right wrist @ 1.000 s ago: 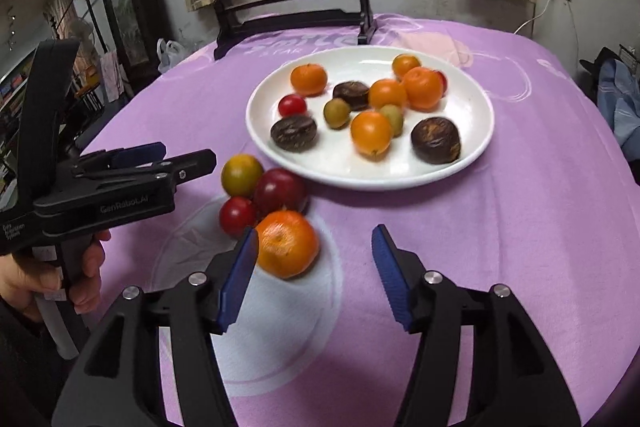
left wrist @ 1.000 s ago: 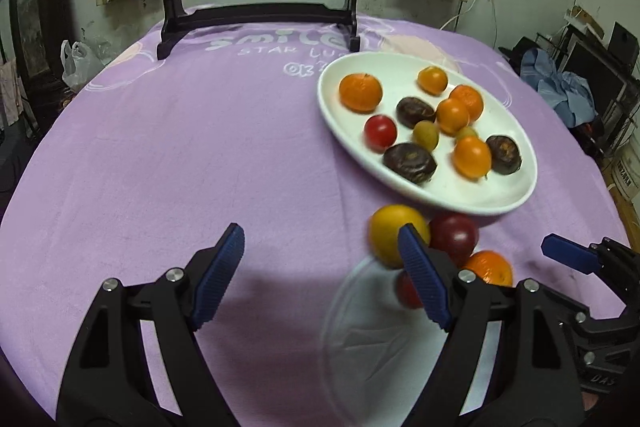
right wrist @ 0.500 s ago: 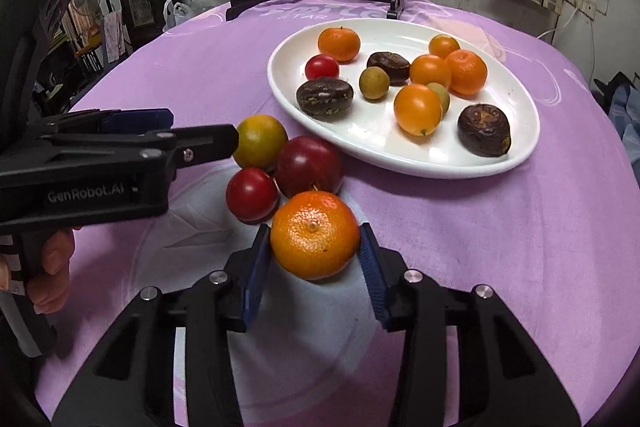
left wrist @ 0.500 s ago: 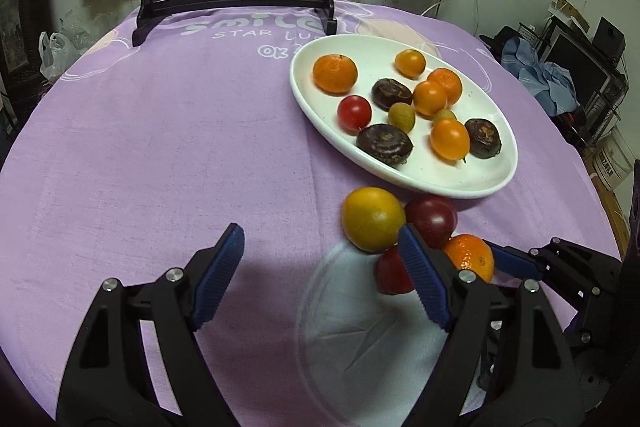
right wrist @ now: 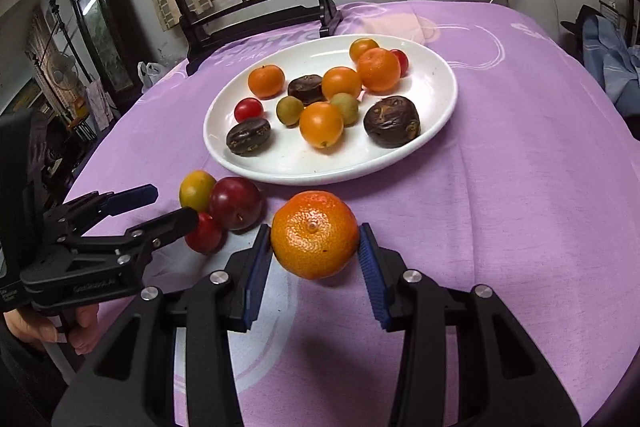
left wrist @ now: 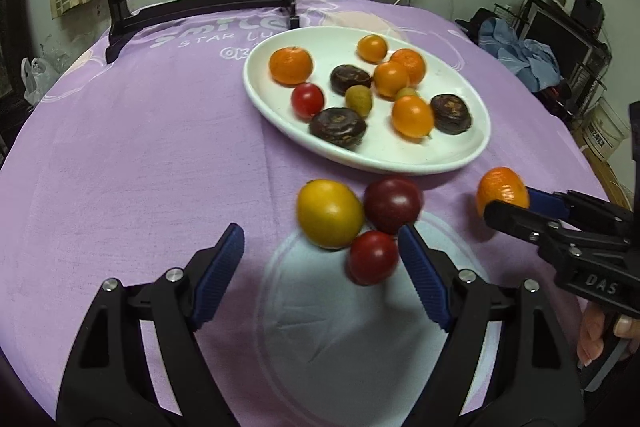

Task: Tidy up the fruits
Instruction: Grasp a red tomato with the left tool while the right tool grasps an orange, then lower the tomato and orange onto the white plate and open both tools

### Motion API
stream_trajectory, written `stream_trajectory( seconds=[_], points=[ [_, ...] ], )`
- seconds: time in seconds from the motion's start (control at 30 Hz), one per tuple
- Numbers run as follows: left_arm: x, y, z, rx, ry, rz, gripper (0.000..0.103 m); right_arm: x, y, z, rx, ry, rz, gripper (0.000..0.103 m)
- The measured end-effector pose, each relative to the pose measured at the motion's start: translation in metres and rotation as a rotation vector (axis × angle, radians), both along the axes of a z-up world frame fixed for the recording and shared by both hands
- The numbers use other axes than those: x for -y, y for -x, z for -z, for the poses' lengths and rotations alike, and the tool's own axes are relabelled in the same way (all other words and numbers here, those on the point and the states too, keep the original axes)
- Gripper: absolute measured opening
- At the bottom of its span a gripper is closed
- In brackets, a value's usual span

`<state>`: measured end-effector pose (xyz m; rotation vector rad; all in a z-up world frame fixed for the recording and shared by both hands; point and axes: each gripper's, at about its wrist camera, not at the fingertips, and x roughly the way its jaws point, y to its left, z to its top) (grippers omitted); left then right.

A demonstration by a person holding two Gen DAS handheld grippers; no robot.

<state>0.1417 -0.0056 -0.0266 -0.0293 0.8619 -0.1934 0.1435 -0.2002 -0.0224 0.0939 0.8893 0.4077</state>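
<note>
While legible, "smile STAR" on purple tablecloth.

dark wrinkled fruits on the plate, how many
3, all on the white plate: one at the near-left, one at the near-right, one mid-plate behind the green fruits. Others could be hidden.

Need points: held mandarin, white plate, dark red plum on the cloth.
mandarin (right wrist: 315, 234), right wrist view, centre of its peel between the gripper pads.
white plate (right wrist: 320, 175), right wrist view, bare near rim.
dark red plum (left wrist: 393, 205), left wrist view, middle of its skin.
</note>
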Motion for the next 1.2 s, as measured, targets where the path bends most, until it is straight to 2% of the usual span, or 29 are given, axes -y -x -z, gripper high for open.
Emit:
stream_trajectory(
  seconds=[0.1, 0.3, 0.43, 0.5, 0.7, 0.73, 0.83, 0.93, 1.2],
  points=[
    [0.006, 0.004, -0.004, 0.027, -0.001, 0.028, 0.081, -0.002, 0.001, -0.002, 0.007, 0.000, -0.012, 0.044],
    [0.021, 0.004, 0.008, 0.008, -0.050, 0.067, 0.079, -0.003, 0.002, -0.004, 0.018, -0.002, -0.019, 0.044],
    [0.022, -0.002, 0.018, -0.028, -0.051, 0.066, 0.054, -0.004, 0.004, -0.005, 0.021, -0.004, -0.026, 0.044],
    [0.020, -0.005, 0.021, -0.032, -0.035, 0.060, 0.055, -0.005, 0.004, -0.005, 0.021, -0.004, -0.030, 0.044],
    [0.017, -0.003, 0.020, -0.048, -0.005, 0.059, 0.047, -0.004, 0.004, -0.003, 0.015, -0.003, -0.026, 0.044],
    [0.017, -0.002, 0.018, -0.052, 0.001, 0.059, 0.045, -0.003, 0.004, -0.003, 0.016, -0.004, -0.024, 0.044],
    [0.016, 0.002, 0.009, -0.046, 0.022, 0.077, 0.030, 0.000, 0.004, -0.004, 0.024, -0.011, -0.015, 0.044],
    [0.019, 0.009, 0.003, -0.025, 0.026, 0.089, 0.030, 0.001, 0.003, -0.004, 0.025, -0.015, -0.011, 0.044],
    [0.031, 0.012, 0.017, -0.053, -0.018, 0.117, 0.031, 0.001, 0.003, -0.003, 0.024, -0.016, -0.014, 0.044]
  ],
)
